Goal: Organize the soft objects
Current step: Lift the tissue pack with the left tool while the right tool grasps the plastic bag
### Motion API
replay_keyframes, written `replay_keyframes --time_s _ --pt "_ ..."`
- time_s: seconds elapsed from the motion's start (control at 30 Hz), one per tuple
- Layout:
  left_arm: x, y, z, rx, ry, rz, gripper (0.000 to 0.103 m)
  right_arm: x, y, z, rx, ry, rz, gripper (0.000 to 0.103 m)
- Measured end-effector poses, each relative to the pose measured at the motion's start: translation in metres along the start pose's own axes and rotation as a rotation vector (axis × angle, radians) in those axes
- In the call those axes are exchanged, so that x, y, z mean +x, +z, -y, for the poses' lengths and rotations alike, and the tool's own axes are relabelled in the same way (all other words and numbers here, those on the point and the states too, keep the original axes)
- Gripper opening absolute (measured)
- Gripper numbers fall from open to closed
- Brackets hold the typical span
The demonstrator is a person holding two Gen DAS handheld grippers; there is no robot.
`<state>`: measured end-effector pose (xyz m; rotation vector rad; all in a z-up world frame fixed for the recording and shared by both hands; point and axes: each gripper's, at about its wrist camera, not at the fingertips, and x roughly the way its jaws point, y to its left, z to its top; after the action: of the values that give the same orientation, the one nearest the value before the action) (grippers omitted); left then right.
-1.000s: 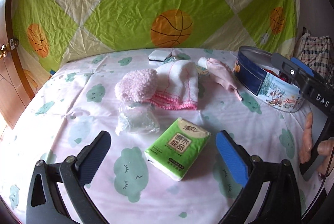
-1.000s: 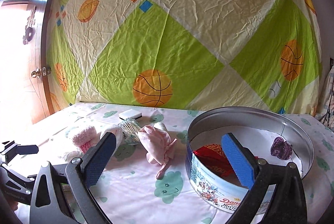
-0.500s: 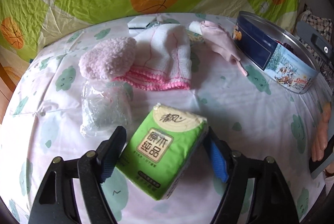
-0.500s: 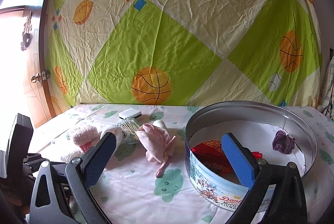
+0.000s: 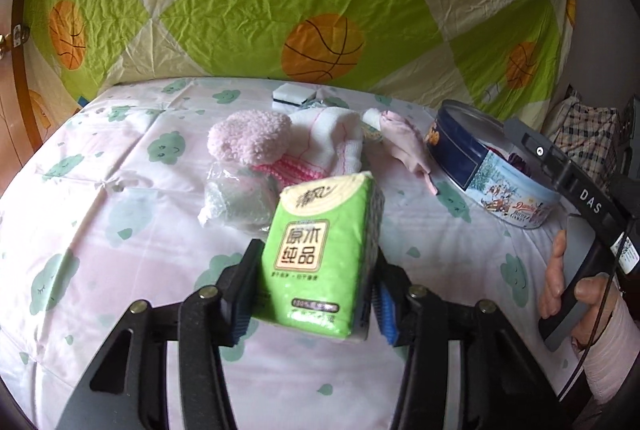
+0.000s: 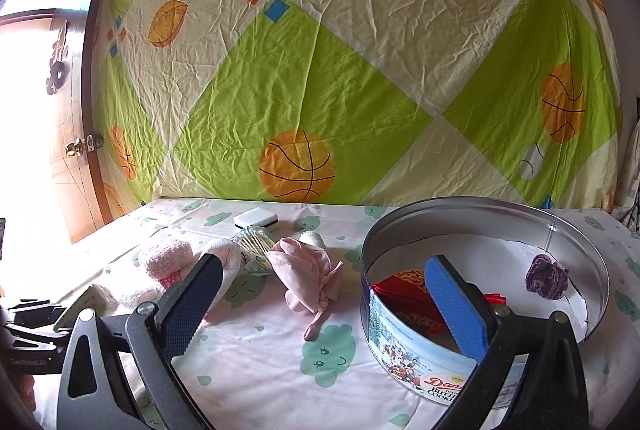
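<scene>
- My left claw (image 5: 316,294) is gripping the green tissue pack (image 5: 320,254); its jaws have just been closing, and both pads are now pressing on the pack's sides.
- The pack is standing nearly upright between the pads, raised off the bed sheet (image 5: 120,250), its front face turned toward the camera.
- It is a soft, plastic-wrapped block: bright green with a cream band across the top, a beige label panel carrying large brown characters, and a small dark strip of print near the bottom edge.
- The wrapper is looking slightly squeezed where the pads are meeting it.
- Behind the pack, a crinkled clear plastic bag (image 5: 240,201) is lying on the sheet, with a fluffy pink item (image 5: 250,141) and a white knit cloth with pink trim (image 5: 332,145) just beyond it.
- A pale pink fabric piece (image 6: 308,278) is lying between that pile and the round cookie tin (image 6: 420,366).
- The tin is sitting open on the sheet, holding a red packet (image 6: 404,294) and a small purple item (image 6: 546,276).
- A white and black block (image 6: 256,220) is resting near the hanging patterned sheet (image 6: 320,69).
- My right claw (image 6: 324,306) is hovering with its jaws wide apart and nothing between them, in front of the tin's near wall.
- My right hand (image 5: 568,282) is showing at the edge of the left view, wrapped round its grey handle.
</scene>
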<state>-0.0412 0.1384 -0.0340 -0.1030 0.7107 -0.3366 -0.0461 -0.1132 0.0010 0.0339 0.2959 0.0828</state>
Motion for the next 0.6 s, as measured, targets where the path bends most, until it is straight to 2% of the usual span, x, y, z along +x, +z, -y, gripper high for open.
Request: replay_keyframes --time_s 0.13,0.23,0.33,0.37,0.47,0.6 --pt "-0.021 -0.01 -0.026 -0.093 0.025 0.07 0.049 0.001 0.0 -0.01 -0.047 0.021 -0.009 0.102" --pt "-0.034 -0.012 -0.048 -0.145 0.108 0.119 0.049 0.005 0.0 -0.023 -0.086 0.049 -0.018 0.102" --pt "-0.04 -0.01 -0.065 -0.186 0.201 0.142 0.049 0.015 -0.001 -0.04 -0.065 0.109 -0.054 0.102" --pt "-0.042 -0.01 -0.069 -0.194 0.217 0.151 0.049 0.021 -0.001 -0.049 -0.05 0.143 -0.082 0.099" --pt "-0.047 -0.011 -0.077 -0.209 0.239 0.177 0.049 0.039 -0.005 -0.08 -0.024 0.248 -0.19 0.079" --pt "-0.054 -0.013 -0.085 -0.212 0.272 0.196 0.049 0.068 -0.015 -0.136 -0.038 0.333 -0.335 0.077"
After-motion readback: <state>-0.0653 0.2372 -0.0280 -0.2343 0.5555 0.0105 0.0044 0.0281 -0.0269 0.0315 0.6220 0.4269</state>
